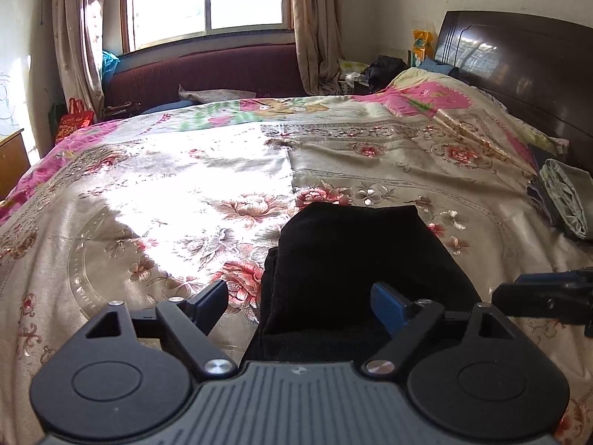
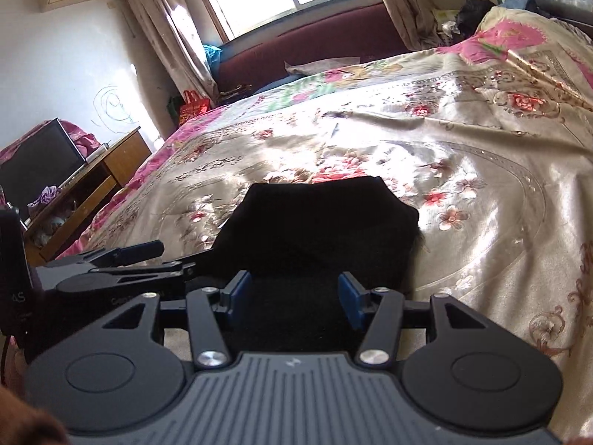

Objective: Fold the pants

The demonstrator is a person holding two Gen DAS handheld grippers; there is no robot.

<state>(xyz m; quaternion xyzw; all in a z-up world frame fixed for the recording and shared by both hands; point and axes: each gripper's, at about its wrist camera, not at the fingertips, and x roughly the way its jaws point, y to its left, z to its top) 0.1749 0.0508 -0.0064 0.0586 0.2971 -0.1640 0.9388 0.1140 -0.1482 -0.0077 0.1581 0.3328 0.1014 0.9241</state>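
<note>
A wide bed covered with a glossy cream bedspread embroidered with pink and red flowers is seen filling most of both views, with a dark polished wooden headboard at its right end in the left wrist view. A dark red upholstered sofa is set beyond the bed under a bright window flanked by beige curtains. The folded black fabric pants are laid on the near part of the bedspread as a compact, thick stack, close in front of both grippers. The left gripper is held just above the near edge of the pants with its black jaws spread wide; nothing is clamped between them. The right gripper is held over the same near edge, its blue-padded jaws parted about halfway, and no cloth is seen pinched between the pads. A folded grey-green cloth is left near the headboard, well apart from the pants.
</note>
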